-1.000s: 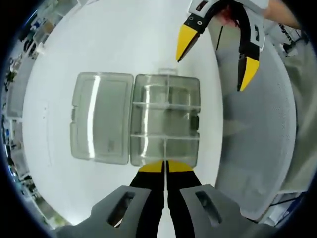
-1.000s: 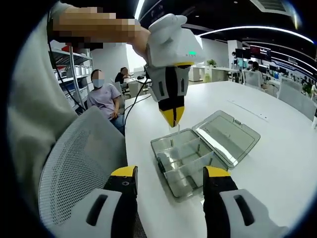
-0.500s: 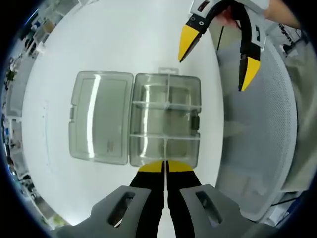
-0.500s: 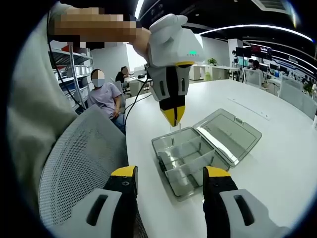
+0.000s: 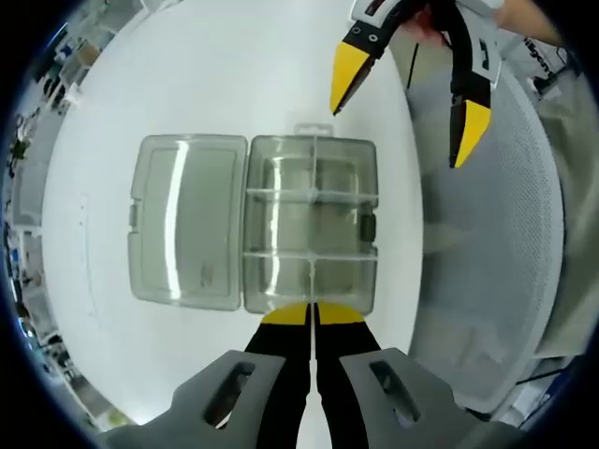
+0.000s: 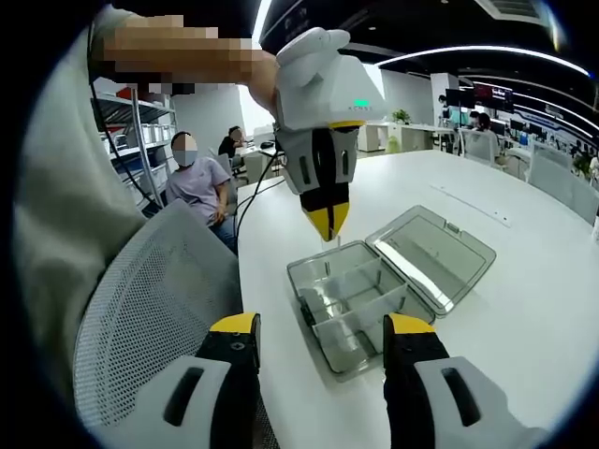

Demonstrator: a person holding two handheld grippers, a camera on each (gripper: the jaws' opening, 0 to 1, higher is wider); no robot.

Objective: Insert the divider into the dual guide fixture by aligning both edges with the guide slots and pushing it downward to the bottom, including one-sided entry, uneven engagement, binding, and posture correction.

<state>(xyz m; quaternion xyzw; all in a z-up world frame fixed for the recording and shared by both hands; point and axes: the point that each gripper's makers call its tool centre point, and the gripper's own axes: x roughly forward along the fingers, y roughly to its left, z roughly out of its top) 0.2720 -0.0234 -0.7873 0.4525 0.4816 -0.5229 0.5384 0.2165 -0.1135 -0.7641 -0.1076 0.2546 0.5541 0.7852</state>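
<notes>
Clear plastic box [image 5: 311, 224] lies open on the white table [image 5: 234, 75], its lid [image 5: 184, 221] flat beside it. Above it the left gripper [image 6: 325, 223] hangs with jaws together, pinching a thin clear divider [image 6: 327, 245] (hard to make out). The right gripper [image 5: 402, 108], jaws apart, hovers over a mesh chair [image 6: 150, 309].

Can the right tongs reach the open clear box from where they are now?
Probably yes: the right tongs stand open just short of the clear box, with nothing between; the left tongs hang above its far end.
</notes>
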